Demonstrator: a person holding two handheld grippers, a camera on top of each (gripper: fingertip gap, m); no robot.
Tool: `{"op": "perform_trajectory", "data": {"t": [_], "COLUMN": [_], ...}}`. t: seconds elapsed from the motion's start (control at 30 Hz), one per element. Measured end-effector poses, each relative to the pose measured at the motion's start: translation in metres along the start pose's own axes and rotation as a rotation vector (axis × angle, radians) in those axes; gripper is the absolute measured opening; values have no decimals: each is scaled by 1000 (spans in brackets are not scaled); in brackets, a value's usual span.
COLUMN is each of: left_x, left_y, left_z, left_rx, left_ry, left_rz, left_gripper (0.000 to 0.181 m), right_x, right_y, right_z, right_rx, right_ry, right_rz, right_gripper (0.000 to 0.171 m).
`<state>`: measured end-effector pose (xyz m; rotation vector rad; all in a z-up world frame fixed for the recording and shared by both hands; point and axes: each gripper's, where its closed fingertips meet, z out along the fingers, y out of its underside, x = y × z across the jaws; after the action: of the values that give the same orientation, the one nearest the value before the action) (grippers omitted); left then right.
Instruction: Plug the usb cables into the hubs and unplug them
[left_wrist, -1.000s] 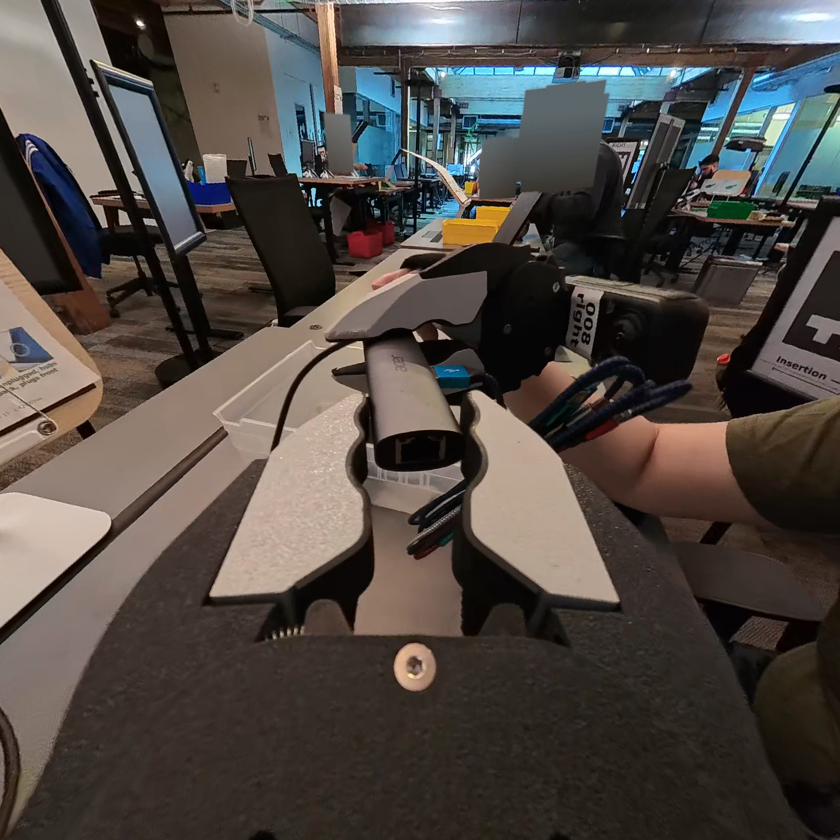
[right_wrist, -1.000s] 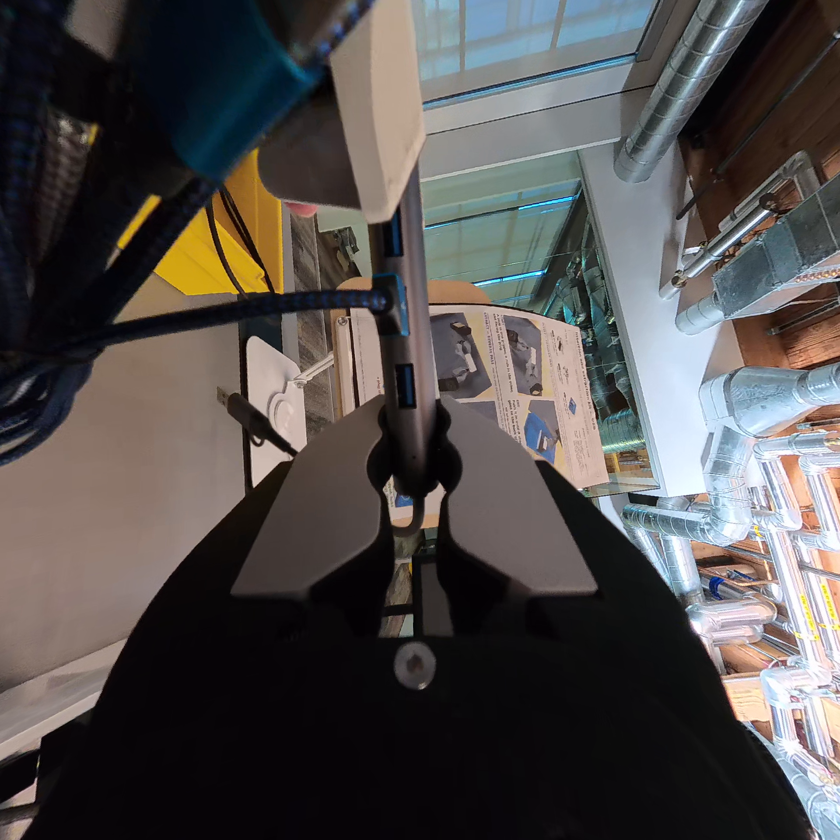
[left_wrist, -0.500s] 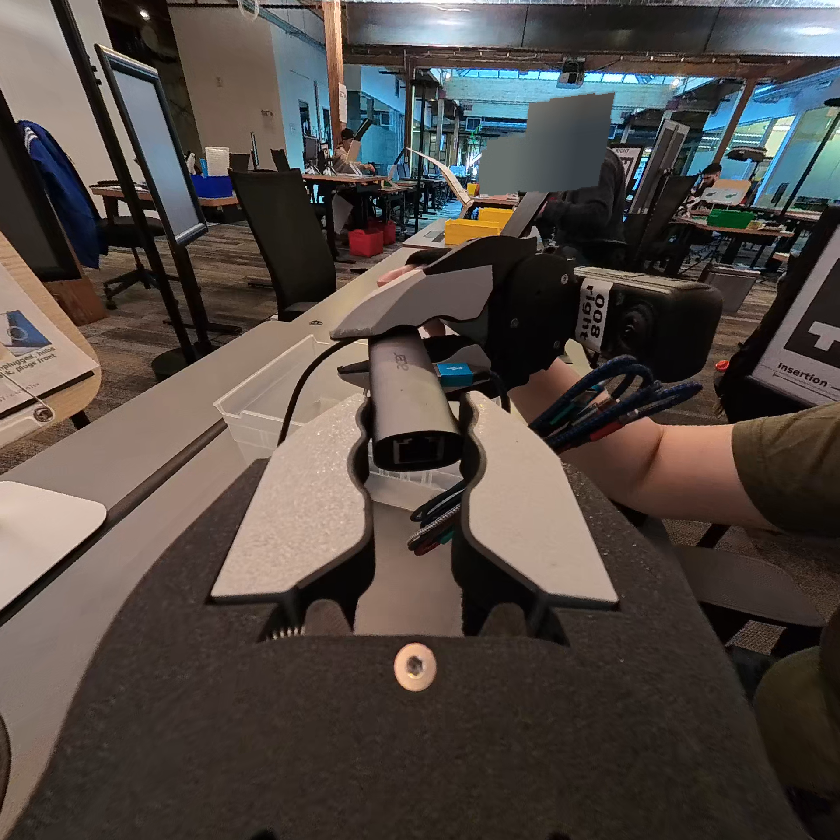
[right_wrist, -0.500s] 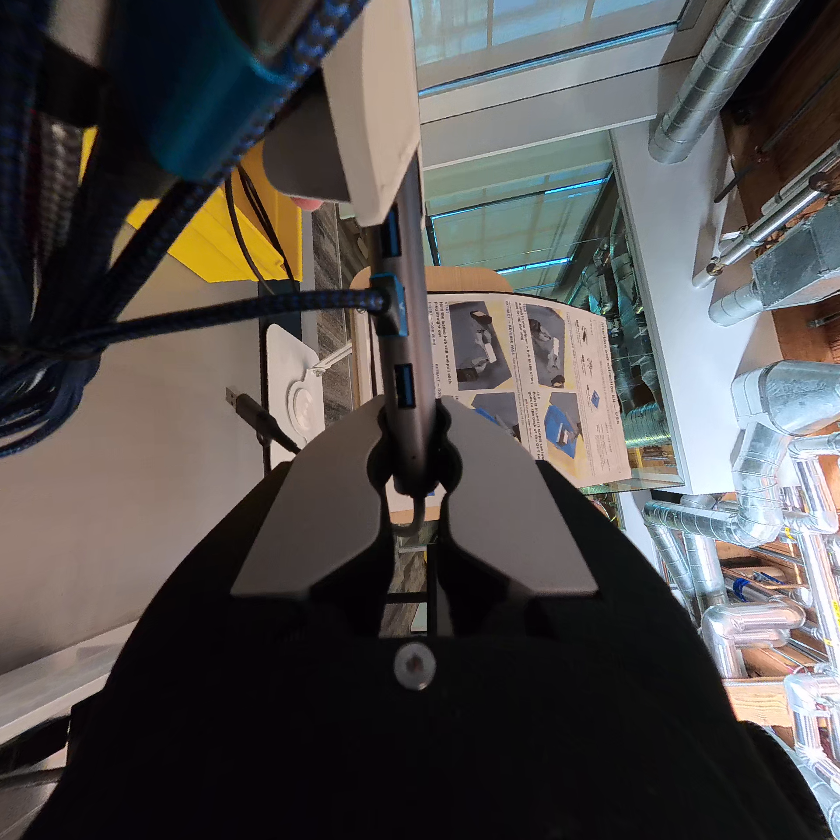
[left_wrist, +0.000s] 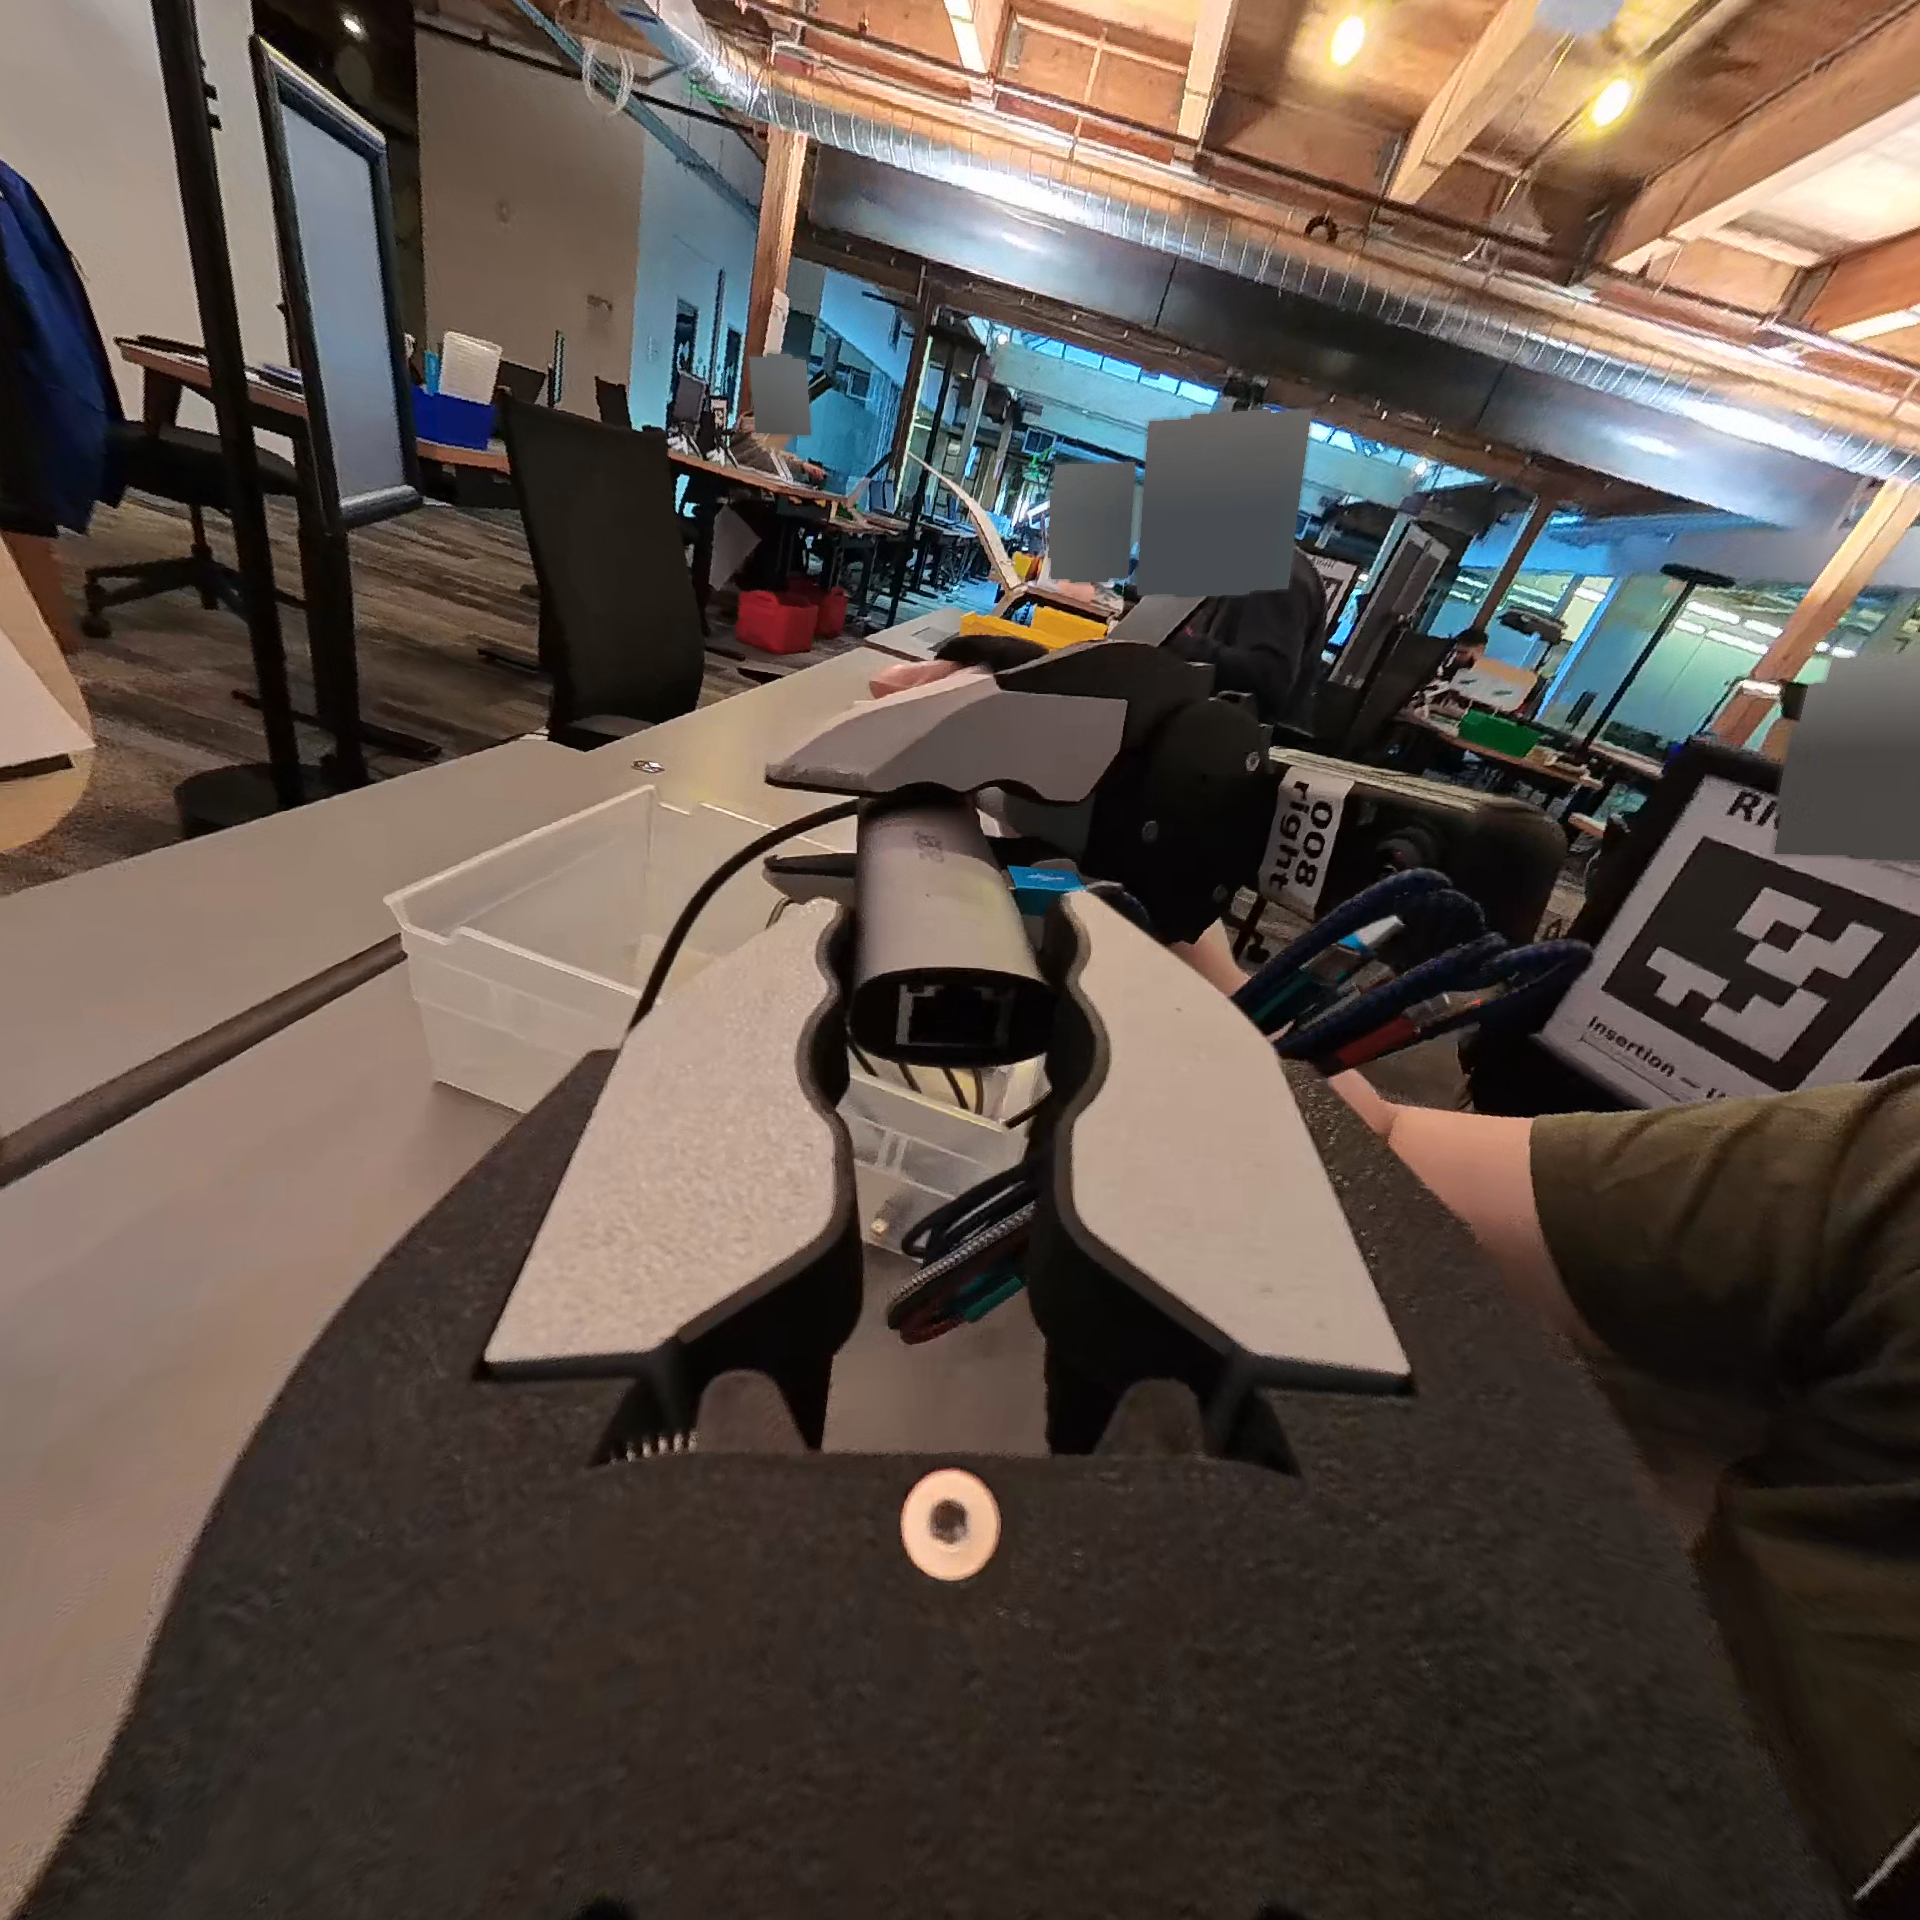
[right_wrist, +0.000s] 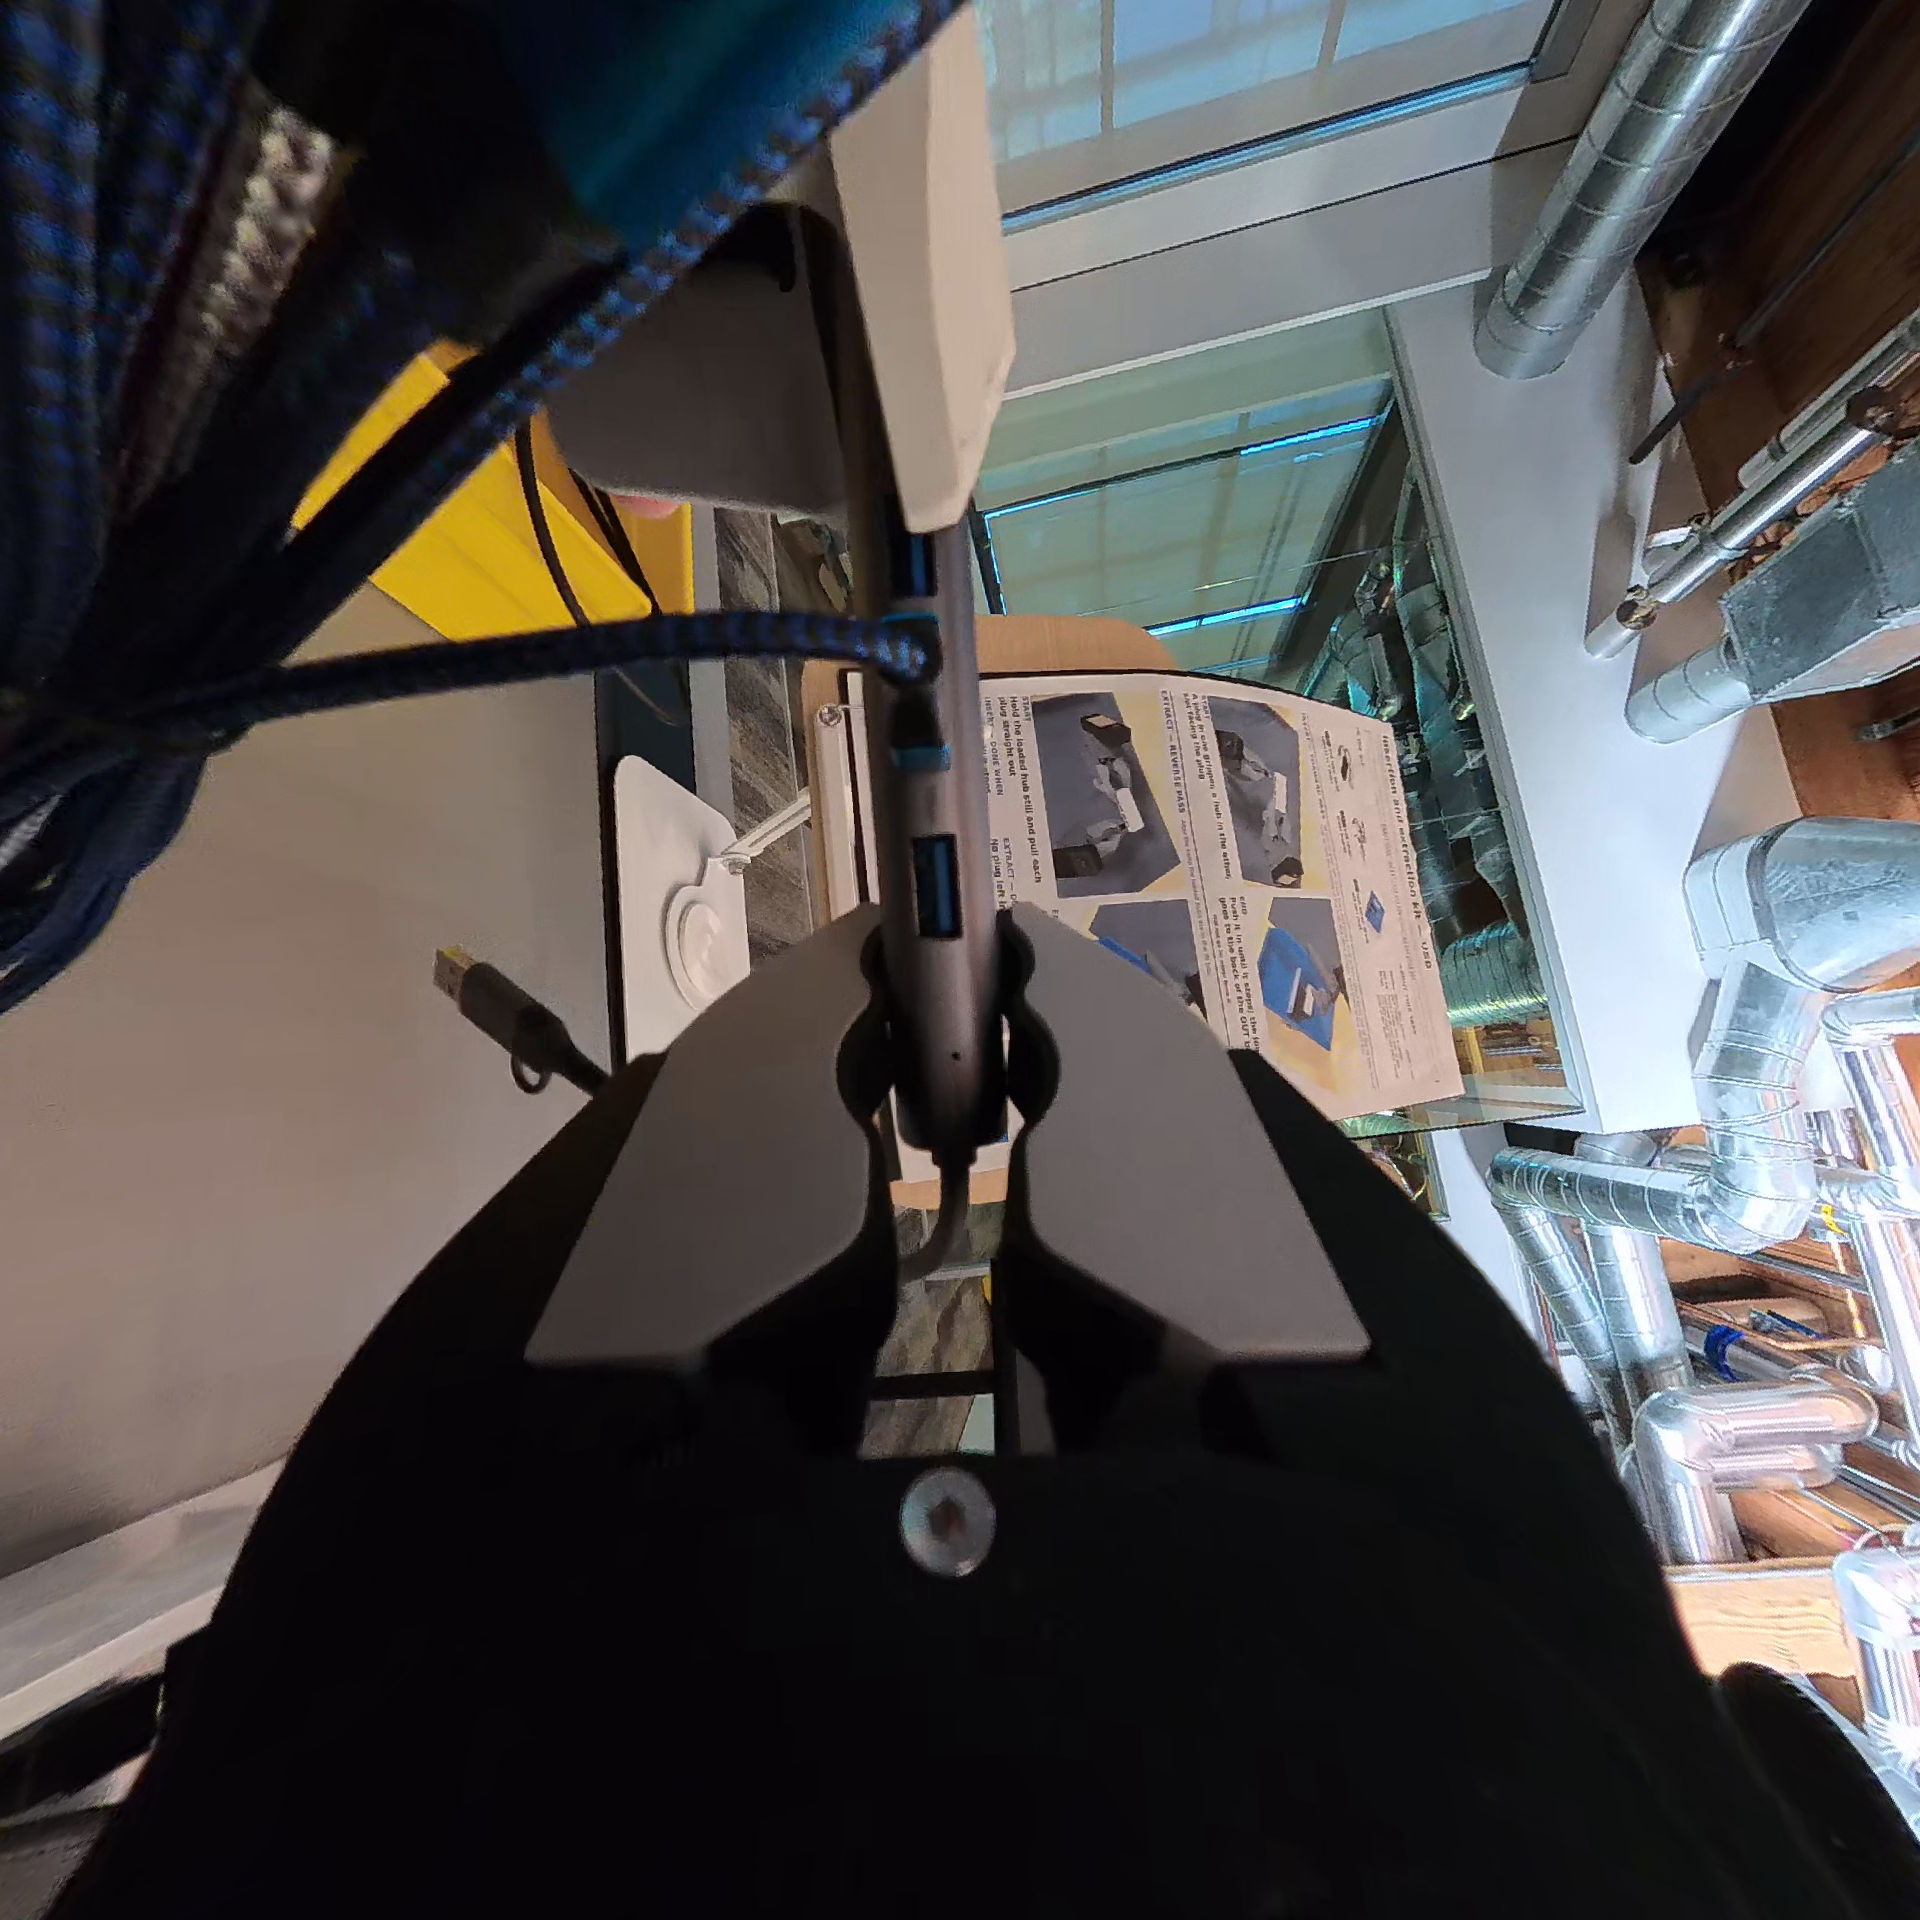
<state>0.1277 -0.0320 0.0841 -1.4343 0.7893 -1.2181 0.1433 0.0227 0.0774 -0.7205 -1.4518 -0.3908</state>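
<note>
A grey USB hub (left_wrist: 940, 935) is held in the air between both grippers. My left gripper (left_wrist: 948, 920) is shut on its near end, the one with the square port. My right gripper (left_wrist: 904, 805) is shut on its far end, one finger above and one below. In the right wrist view my right gripper (right_wrist: 940, 925) clamps the hub (right_wrist: 951, 831) edge-on. A blue braided cable (right_wrist: 520, 665) is plugged into the hub's side by a blue plug (right_wrist: 920, 750), which also shows in the left wrist view (left_wrist: 1044, 881). A bundle of braided cables (left_wrist: 1382, 977) hangs beside the right gripper.
A clear plastic bin (left_wrist: 520, 935) stands on the grey table (left_wrist: 208, 1247) under the hub. A loose black USB plug (right_wrist: 488, 997) lies on the table by a white pad (right_wrist: 665, 894). An instruction sheet (right_wrist: 1247, 852) and a marker sign (left_wrist: 1745, 966) stand nearby. A person's arm (left_wrist: 1475, 1153) is at the right. About 6 cm separates my left fingertips from my right.
Both grippers and the hub have tilted upward together; the left wrist view now takes in more ceiling. The blue plug stays in the hub, its cable bent more sharply.
</note>
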Motion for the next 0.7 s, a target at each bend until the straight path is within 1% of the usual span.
{"op": "perform_trajectory", "data": {"t": [0.13, 0.2, 0.3, 0.4, 0.47, 0.53, 0.63, 0.7], "left_x": [5, 11, 19, 21, 18, 15, 14, 17], "left_y": [10, 10, 6, 8, 11, 12, 11, 11], "left_z": [0, -1, -3, -1, 1, 1, 1, 1], "left_rx": [-102, -128, -113, -123, -141, -144, -125, -120], "left_ry": [-17, -13, 20, 22, 3, -10, -1, 16], "left_rz": [165, 227, 227, 223, 241, 234, 214, 226], "left_gripper": [35, 36, 39, 49, 47, 41, 41, 45], "right_x": [1, 3, 6, 5, 2, 2, 2, 3], "right_y": [-4, -7, -13, -15, -17, -18, -18, -19], "right_z": [-5, -7, -8, -4, -3, -3, -2, -2], "right_rx": [24, 28, 33, 12, 13, 19, 33, 42], "right_ry": [3, 17, 40, 46, 42, 45, 52, 53], "right_rz": [-38, -55, -63, -80, -98, -102, -83, -70], "right_gripper": [18, 18, 18, 18, 18, 18, 18, 18]}}
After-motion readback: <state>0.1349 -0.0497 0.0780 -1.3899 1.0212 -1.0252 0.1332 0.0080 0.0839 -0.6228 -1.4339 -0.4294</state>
